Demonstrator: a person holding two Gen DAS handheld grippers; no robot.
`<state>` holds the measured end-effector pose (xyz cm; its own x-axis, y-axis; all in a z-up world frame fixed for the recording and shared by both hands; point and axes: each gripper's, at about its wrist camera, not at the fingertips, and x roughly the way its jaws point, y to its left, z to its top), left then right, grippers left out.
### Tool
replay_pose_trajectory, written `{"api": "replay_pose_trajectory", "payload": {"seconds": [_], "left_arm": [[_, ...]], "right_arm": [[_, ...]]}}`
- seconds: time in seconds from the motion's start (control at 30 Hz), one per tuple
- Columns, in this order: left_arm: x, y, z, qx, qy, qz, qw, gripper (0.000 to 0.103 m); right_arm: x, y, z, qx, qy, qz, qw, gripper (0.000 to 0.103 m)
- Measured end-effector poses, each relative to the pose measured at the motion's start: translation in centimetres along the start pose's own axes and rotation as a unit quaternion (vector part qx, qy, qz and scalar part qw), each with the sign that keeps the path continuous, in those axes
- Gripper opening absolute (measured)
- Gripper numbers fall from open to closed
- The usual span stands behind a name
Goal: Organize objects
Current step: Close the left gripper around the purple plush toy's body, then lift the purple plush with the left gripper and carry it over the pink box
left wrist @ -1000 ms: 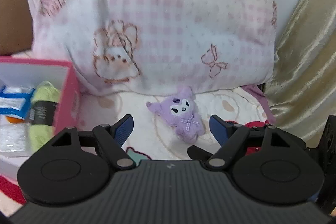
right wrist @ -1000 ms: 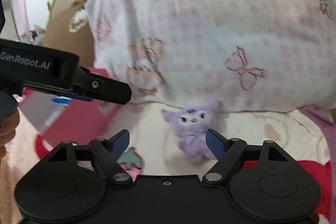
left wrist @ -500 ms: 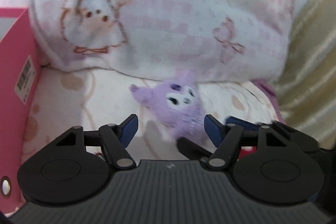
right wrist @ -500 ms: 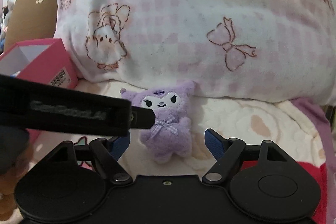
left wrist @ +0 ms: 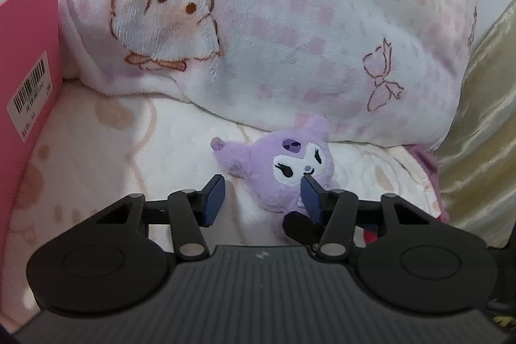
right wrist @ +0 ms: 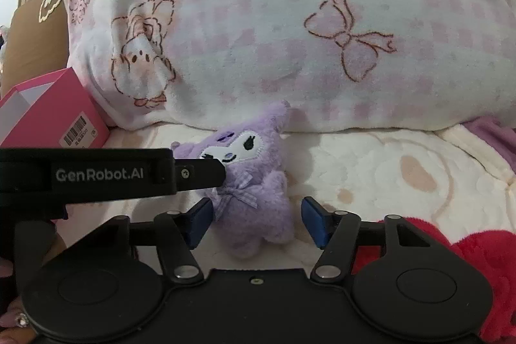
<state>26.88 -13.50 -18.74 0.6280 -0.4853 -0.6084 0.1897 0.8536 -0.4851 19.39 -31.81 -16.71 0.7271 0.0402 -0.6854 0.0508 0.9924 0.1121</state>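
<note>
Half-open tools [left wrist: 262, 197] astride purple plush [right wrist: 254, 182]

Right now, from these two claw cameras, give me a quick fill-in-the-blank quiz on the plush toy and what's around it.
1. The plush toy is coloured ____.
2. The box left of the toy is coloured ____.
3. Behind the toy lies a big white and pink ____.
4. The bow on the pillow has a ____ outline.

Missing words: purple; pink; pillow; brown
</note>
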Motion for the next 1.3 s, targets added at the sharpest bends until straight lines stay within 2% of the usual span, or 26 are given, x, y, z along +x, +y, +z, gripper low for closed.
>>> {"api": "replay_pose_trajectory", "payload": {"seconds": [0.03,0.17,0.9,1.0,1.3], "left_arm": [[0.1,0.1,0.0,-0.006,0.002,-0.007,1.0000,0.046],[0.4,0.3,-0.3,-0.022,0.018,-0.039,0.9988,0.040],[-0.6,-0.8,-1.0,0.013,0.005,-0.028,0.9995,0.037],[-1.2,-0.6,-1.3,-0.002,-0.002,-0.026,0.9997,0.037],[-3.3,-0.4,-2.1,-0.014,0.022,-0.019,0.9995,0.037]], "right_arm": [[0.1,0.1,0.0,-0.002,0.001,0.002,1.000,0.057],[0.0,0.7,-0.3,-0.026,-0.003,-0.003,1.000,0.053],[-0.8,1.0,-0.6,-0.032,-0.001,-0.001,0.999,0.046],[-1.0,1.1,-0.7,-0.025,0.011,0.012,1.000,0.046],[-2.4,1.7,-1.7,-0.021,0.028,0.031,0.999,0.045]]}}
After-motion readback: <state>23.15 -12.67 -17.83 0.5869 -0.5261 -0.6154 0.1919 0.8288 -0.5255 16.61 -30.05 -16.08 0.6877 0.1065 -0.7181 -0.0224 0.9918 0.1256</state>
